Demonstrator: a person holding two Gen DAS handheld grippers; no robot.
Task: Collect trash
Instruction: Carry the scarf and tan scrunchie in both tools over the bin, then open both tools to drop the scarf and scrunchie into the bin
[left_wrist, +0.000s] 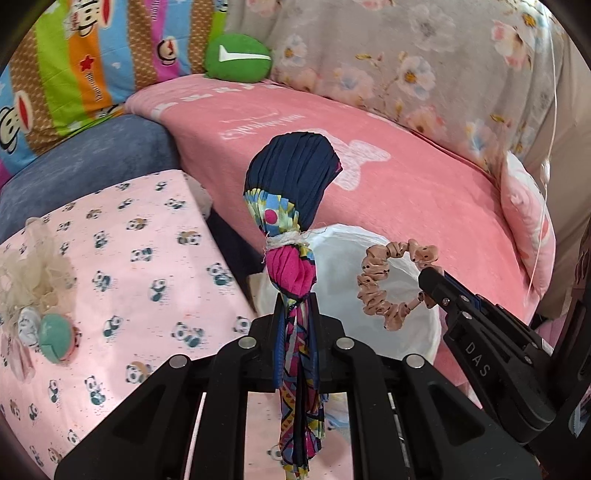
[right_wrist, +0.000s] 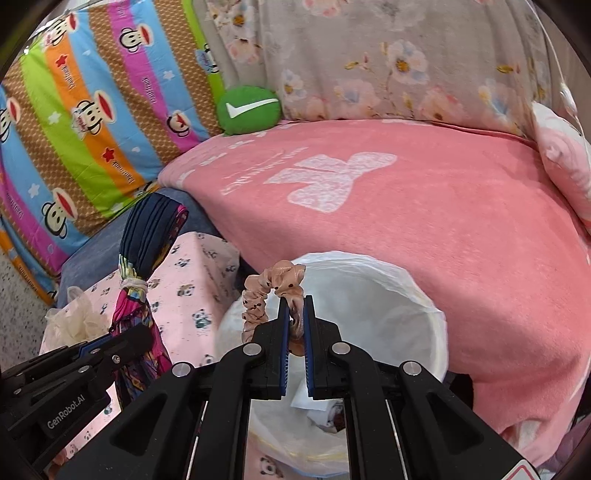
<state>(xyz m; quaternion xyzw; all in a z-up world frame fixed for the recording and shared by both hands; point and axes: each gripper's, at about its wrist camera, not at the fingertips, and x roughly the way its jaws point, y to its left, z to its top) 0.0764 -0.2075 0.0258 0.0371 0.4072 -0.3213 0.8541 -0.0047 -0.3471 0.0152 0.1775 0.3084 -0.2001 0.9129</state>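
Note:
My left gripper (left_wrist: 295, 306) is shut on a colourful pleated cloth bundle (left_wrist: 291, 206) tied with white string, held upright; it also shows in the right wrist view (right_wrist: 144, 258). My right gripper (right_wrist: 295, 302) is shut on a peach dotted scrunchie (right_wrist: 273, 291) and holds it over the white-lined trash bin (right_wrist: 424, 306). In the left wrist view the scrunchie (left_wrist: 388, 280) hangs from the right gripper (left_wrist: 428, 280) above the bin (left_wrist: 340, 266). Some trash lies at the bin's bottom.
A pink panda-print surface (left_wrist: 129, 266) on the left holds a crumpled clear plastic bag (left_wrist: 29, 266) and a teal round item (left_wrist: 55, 338). A pink blanket (right_wrist: 443, 206) covers the sofa behind the bin. A green cushion (right_wrist: 247, 110) and striped pillow (right_wrist: 81, 110) sit at the back.

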